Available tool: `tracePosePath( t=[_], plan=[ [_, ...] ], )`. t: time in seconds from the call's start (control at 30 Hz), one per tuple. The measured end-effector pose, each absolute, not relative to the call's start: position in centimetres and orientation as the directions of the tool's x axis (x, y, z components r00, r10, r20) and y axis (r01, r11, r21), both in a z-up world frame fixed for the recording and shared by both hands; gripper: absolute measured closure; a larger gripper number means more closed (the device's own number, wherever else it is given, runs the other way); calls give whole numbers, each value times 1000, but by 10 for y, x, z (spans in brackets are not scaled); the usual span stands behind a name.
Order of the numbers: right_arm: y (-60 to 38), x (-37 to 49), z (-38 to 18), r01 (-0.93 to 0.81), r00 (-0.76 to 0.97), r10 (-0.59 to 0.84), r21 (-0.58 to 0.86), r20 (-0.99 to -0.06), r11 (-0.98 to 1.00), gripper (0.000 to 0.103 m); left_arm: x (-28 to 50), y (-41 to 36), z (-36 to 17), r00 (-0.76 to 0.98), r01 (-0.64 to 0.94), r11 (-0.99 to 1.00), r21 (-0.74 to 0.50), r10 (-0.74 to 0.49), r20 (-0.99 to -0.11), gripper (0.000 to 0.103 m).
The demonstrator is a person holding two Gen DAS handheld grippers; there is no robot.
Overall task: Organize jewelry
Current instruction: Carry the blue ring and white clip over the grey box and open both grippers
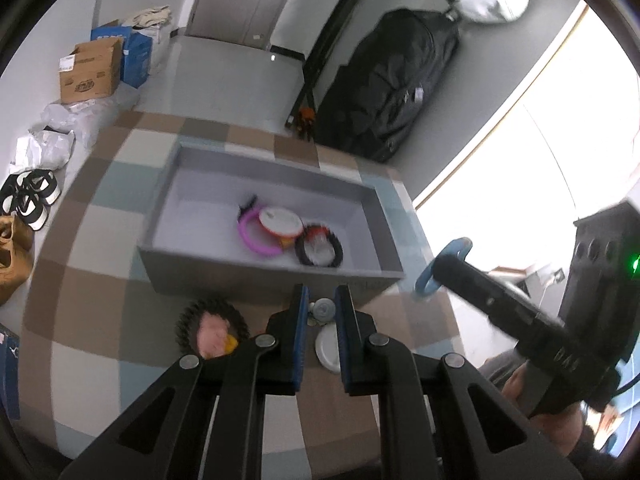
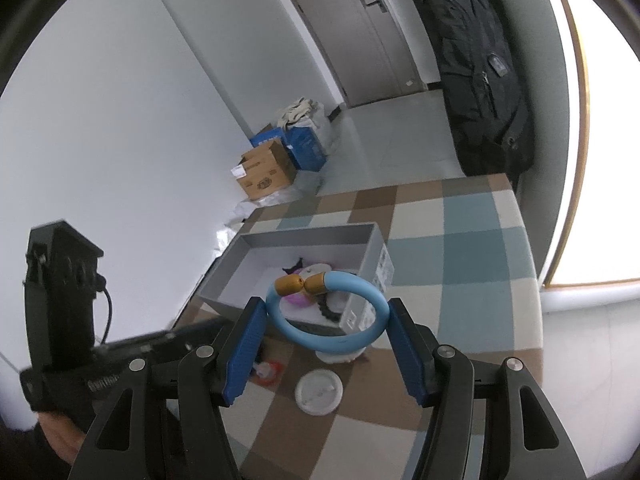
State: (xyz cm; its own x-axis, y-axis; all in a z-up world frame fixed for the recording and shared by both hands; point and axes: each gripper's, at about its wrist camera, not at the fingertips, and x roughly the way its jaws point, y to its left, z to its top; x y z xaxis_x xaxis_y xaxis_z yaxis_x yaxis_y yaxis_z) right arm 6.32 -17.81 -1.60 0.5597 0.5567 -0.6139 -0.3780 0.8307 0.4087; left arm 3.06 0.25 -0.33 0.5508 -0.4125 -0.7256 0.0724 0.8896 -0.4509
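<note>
We find 3 pieces already in the grey box (image 1: 362, 196): a pink bangle (image 1: 256, 236), a black beaded bracelet (image 1: 319, 245) and a red-rimmed item. Our right claw (image 2: 327, 322) grasps the blue bangle (image 2: 328, 312) above the tabletop (image 2: 460, 248), short of the box. Our left claw (image 1: 321, 304) is clenched on nothing visible. A spiky bracelet (image 1: 212, 326) and white lids remain outside.

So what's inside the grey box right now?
In the grey box: a pink bracelet, a white round piece with a red rim overlapping it, and a black beaded bracelet. What lies beneath the white piece is covered; motion blur hides finer detail.
</note>
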Motion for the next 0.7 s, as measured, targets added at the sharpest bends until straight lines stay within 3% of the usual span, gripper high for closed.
tracePosePath(
  t=[0.37,0.7],
  plan=[
    [-156,86,-7,-436,569,604,418,-558,797,42,69,20,1,584,55,876,-479,-418,-696,94],
    [-148,113,-18,-414,551,599,433,-581,800,42,86,22,-8,587,69,891,-450,-401,-704,94]
  ],
)
